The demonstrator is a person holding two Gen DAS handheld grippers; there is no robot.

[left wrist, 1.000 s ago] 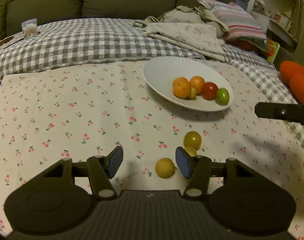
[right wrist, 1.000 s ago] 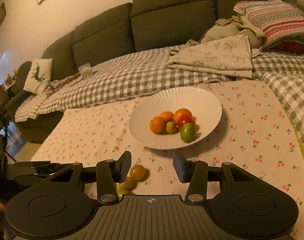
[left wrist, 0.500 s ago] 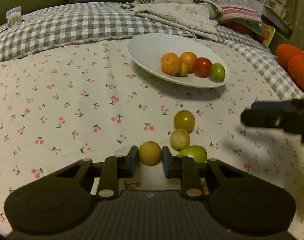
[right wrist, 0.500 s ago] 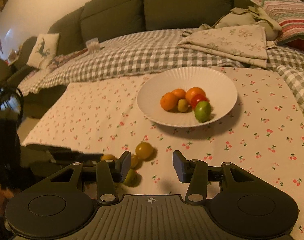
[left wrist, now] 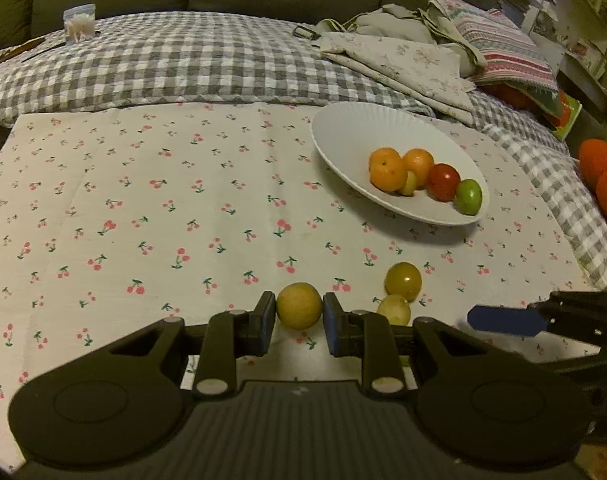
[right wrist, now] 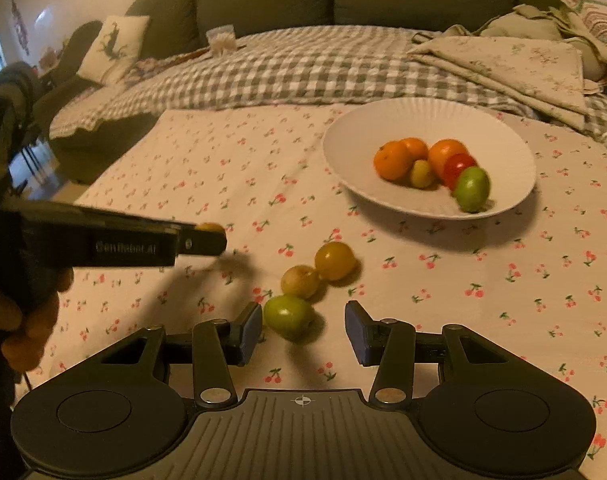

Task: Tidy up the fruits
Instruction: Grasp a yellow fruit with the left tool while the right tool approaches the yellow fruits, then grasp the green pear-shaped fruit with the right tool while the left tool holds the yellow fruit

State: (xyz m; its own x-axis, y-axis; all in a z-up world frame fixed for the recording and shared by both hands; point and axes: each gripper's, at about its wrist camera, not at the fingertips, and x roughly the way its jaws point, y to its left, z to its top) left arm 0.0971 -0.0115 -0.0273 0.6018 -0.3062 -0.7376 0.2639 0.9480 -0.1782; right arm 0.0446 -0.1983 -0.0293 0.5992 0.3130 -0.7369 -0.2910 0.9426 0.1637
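My left gripper (left wrist: 298, 320) is shut on a yellow round fruit (left wrist: 299, 305) and holds it above the cherry-print cloth; the right wrist view shows that gripper (right wrist: 207, 236) from the side with the fruit lifted. My right gripper (right wrist: 302, 330) is open, low over the cloth, with a green fruit (right wrist: 289, 316) between its fingers near the left one. Two more yellowish fruits (right wrist: 335, 260) (right wrist: 300, 281) lie just beyond it. A white plate (right wrist: 503, 136) holds oranges, a red fruit, a green fruit and a small yellow one.
Folded cloths (left wrist: 399, 60) and a striped pillow (left wrist: 499, 44) lie behind the plate on the checked cover (left wrist: 183, 64). A small bag (left wrist: 79, 26) sits at the far left. Orange cushions (left wrist: 603, 168) are at the right. A hand (right wrist: 23, 320) holds the left gripper.
My left gripper closed on the yellow fruit and lifted it off the cloth. My right gripper came down and forward until the green fruit lay between its open fingers.
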